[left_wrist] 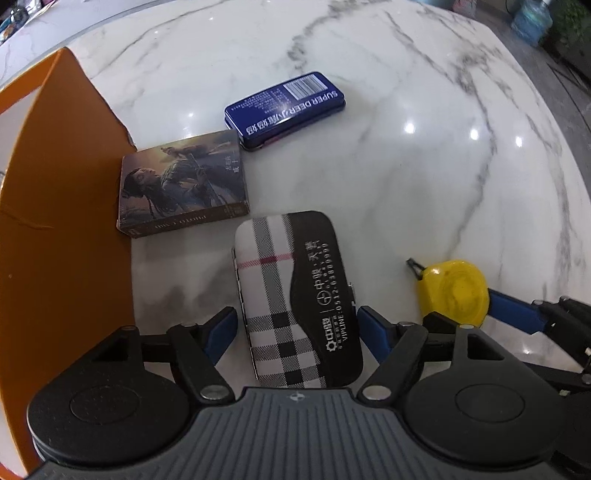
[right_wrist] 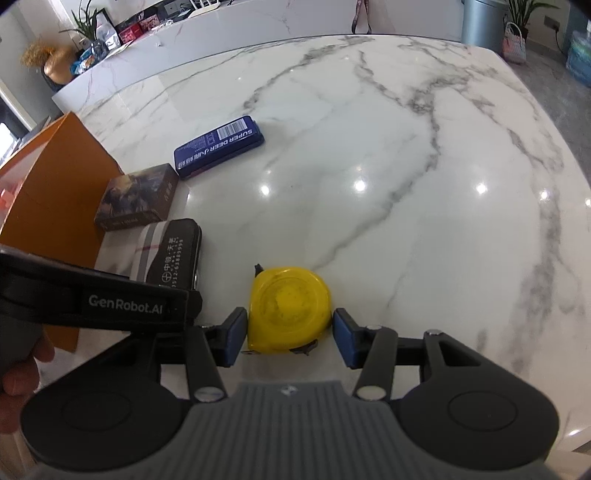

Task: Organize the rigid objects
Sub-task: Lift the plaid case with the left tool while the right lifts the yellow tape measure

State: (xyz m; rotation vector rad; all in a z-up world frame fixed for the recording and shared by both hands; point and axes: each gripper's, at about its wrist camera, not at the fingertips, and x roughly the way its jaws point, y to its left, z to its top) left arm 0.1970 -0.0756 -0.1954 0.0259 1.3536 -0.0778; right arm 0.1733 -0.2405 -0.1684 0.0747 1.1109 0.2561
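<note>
You are working over a glossy white marble table (right_wrist: 369, 155) with grey veins, ceiling lights glinting off it; beyond its far edge a marble counter is carrying potted plants, a gold vase (right_wrist: 59, 68) and small clutter, and a grey bin (right_wrist: 482, 22) is standing on the floor further right. To the left of your left gripper (left_wrist: 297, 328) an orange cardboard box (left_wrist: 62, 206) is standing open, its white inside only partly showing, so you cannot tell what it is holding. That gripper's blue pads are spread on either side of the plaid manicure case (left_wrist: 291, 295), close to it but not clearly pressing. Ahead and left of it the illustrated card box (left_wrist: 181, 184) is lying beside the orange box, and further ahead the blue Super Deer tin (left_wrist: 284, 109) is lying label up. Your right gripper (right_wrist: 290, 334) is bracketing the yellow tape measure (right_wrist: 290, 306), fingers spread, the left pad about touching it and the right pad just clear.
</note>
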